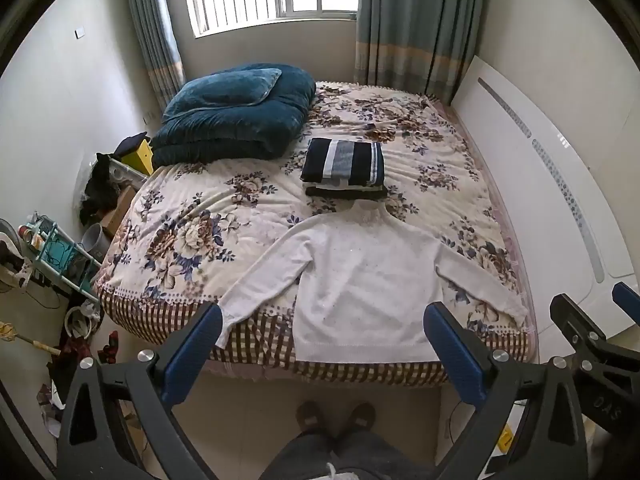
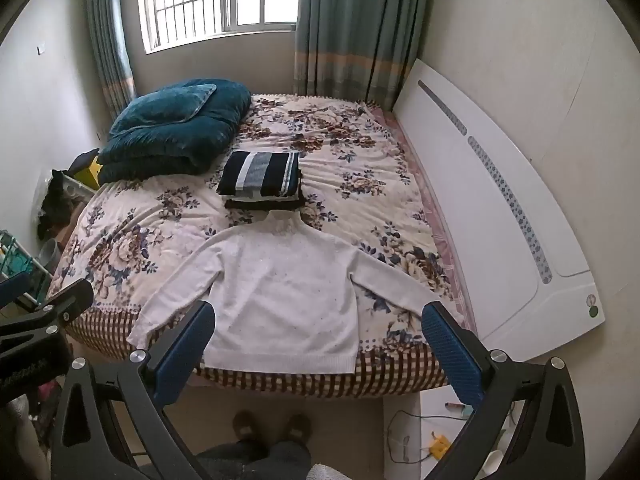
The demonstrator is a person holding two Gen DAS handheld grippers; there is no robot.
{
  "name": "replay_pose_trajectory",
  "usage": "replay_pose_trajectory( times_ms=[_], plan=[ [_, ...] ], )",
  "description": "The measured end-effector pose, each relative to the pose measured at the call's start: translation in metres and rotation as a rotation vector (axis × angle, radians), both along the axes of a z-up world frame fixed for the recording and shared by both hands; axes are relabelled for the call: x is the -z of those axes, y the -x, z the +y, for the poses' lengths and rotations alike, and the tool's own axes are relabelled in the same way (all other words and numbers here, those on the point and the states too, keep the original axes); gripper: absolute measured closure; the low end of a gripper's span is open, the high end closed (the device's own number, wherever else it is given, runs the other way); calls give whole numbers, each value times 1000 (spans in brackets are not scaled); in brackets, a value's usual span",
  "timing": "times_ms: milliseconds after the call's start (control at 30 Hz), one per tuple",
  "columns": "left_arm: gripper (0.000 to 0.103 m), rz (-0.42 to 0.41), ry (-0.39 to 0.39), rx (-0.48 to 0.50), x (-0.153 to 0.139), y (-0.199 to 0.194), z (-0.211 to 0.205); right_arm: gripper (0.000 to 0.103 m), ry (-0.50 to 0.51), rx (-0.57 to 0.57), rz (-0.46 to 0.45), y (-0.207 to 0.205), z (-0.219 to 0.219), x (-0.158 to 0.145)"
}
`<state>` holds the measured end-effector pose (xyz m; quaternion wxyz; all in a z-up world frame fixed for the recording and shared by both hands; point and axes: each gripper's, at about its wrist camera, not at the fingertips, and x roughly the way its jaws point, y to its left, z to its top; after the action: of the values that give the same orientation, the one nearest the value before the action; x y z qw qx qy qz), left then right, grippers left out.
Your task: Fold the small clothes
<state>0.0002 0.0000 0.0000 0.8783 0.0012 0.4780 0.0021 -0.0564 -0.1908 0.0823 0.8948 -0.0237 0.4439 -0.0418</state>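
Note:
A white sweater (image 1: pixel 360 280) lies flat on the floral bedspread (image 1: pixel 188 216), sleeves spread, hem at the bed's near edge; it also shows in the right wrist view (image 2: pixel 280 300). Behind its collar sits a stack of folded clothes, dark with striped top (image 1: pixel 342 164), also in the right wrist view (image 2: pixel 260 178). My left gripper (image 1: pixel 324 320) is open and empty, held above the floor before the sweater's hem. My right gripper (image 2: pixel 320 320) is open and empty at the same height, and shows at the right edge of the left wrist view (image 1: pixel 600 320).
A blue folded quilt with a pillow (image 1: pixel 236 116) lies at the bed's far left. A white headboard (image 1: pixel 540 184) runs along the right. Clutter and a rack (image 1: pixel 56 256) stand on the floor at left. A white side table with cables (image 2: pixel 420 432) stands at lower right. The person's feet (image 1: pixel 336 416) are below.

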Motion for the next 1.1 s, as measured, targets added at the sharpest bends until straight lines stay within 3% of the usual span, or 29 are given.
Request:
replay_pose_trajectory(
  times_ms=[1100],
  plan=[
    [0, -22, -2, 0, 0, 0, -1, 0, -2, 0, -14, 4, -1, -9]
  ],
)
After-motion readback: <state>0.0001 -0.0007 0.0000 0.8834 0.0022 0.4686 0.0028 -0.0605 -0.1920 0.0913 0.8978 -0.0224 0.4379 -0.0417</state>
